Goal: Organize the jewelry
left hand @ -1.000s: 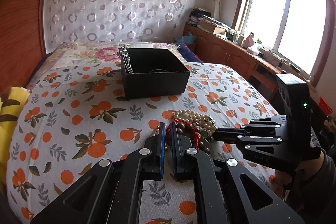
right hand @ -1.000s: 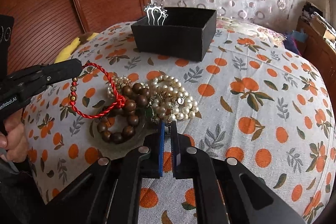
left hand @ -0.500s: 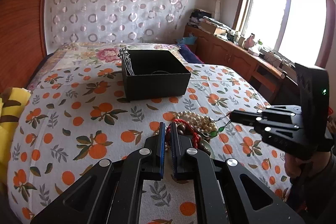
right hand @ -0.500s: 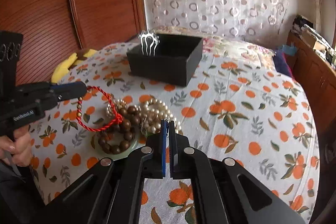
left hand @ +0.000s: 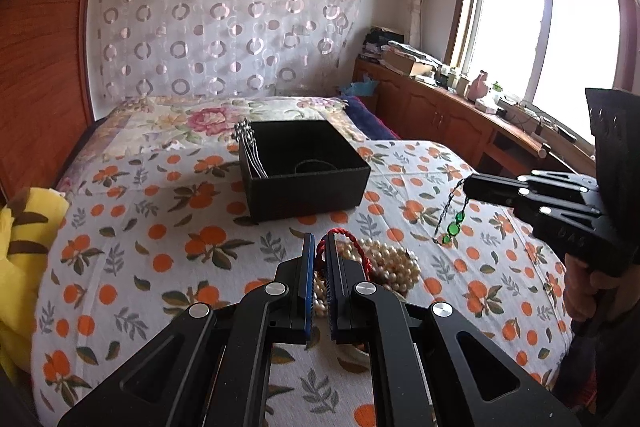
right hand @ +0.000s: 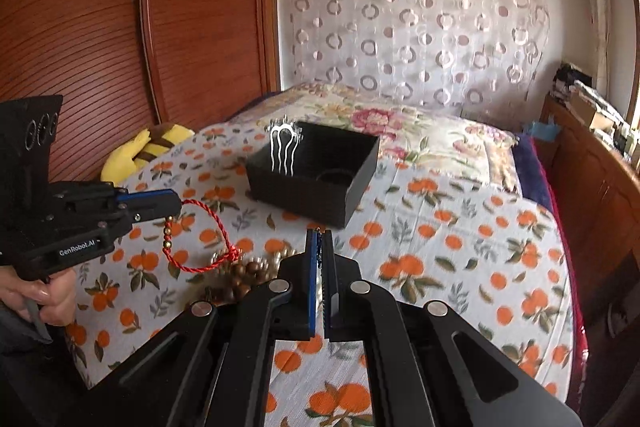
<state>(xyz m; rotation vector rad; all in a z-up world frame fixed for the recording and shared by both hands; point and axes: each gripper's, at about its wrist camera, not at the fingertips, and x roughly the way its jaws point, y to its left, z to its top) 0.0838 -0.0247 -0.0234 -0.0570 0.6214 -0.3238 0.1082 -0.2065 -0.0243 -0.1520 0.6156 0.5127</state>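
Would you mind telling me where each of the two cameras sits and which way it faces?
Left wrist view: sits on the left hand-held gripper, shut on the red cord bracelet, facing up the bed toward the black box and the window; the right hand-held gripper and its hand show at right.
Right wrist view: sits on the right hand-held gripper, shut on a thin chain, facing the black box and the wooden headboard; the left hand-held gripper shows at left.
Shared: box, bracelet, orange-print bedspread.
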